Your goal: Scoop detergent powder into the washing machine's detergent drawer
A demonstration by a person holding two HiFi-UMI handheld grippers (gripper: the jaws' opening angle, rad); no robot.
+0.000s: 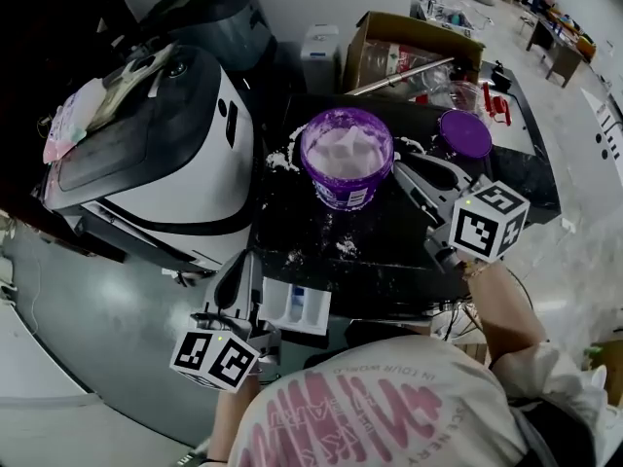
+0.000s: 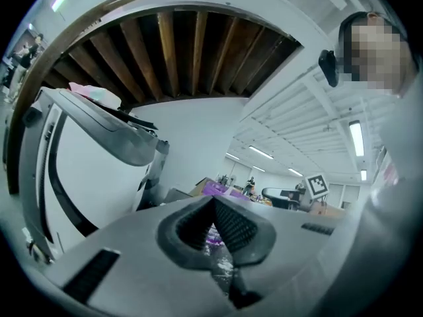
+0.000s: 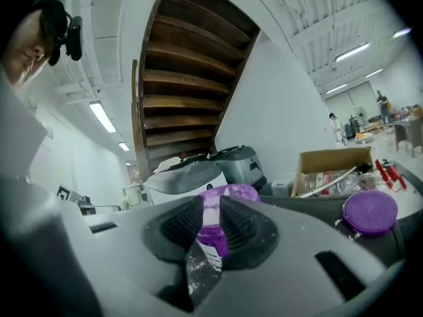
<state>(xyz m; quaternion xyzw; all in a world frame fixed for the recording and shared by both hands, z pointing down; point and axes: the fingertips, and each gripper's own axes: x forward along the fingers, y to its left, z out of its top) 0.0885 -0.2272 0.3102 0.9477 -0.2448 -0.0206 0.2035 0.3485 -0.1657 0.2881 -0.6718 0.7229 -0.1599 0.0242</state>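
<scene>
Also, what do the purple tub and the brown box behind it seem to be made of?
The purple tub looks like plastic: a smooth, evenly coloured wall with a slight sheen and a thin moulded rim. The brown box looks like plain cardboard: matte, with folded flaps standing open.

White wall (image 3: 264,111), grey floor (image 1: 107,343), wooden stairs (image 3: 185,65) overhead.

a big open workshop hall: white washing machines (image 1: 185,173) stand left of the black bench (image 1: 389,251), a cardboard box (image 1: 409,42) behind it, strip lights (image 3: 102,116) and a wooden staircase (image 3: 192,65) overhead, more work tables (image 1: 545,27) far beyond.
</scene>
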